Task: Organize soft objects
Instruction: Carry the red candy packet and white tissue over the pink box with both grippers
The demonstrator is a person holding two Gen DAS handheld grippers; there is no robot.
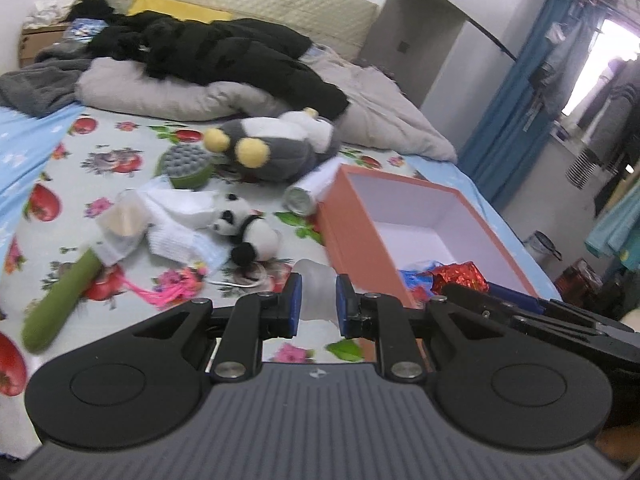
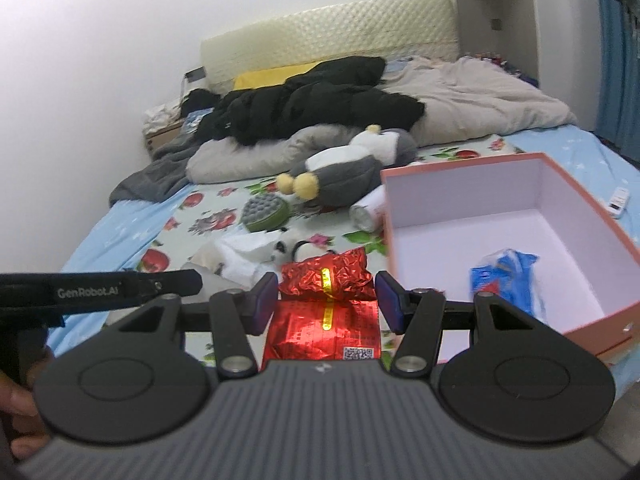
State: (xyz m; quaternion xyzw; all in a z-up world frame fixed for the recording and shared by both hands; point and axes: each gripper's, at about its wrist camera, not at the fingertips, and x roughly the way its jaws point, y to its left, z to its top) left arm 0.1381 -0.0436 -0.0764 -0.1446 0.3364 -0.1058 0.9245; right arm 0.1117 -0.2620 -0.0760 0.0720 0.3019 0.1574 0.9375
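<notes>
My left gripper is shut on a translucent whitish soft object, held above the floral bed sheet just left of the orange box. My right gripper is shut on a shiny red foil packet, held left of the orange box's near corner. A blue and white packet lies inside the box. On the bed lie a small panda plush, a grey penguin plush, a green and grey sponge, white cloth and a green stick-shaped item.
A white cylinder lies between the penguin and the box. A pink tassel lies on the sheet. A black jacket and a grey duvet are piled near the headboard. A white remote lies right of the box.
</notes>
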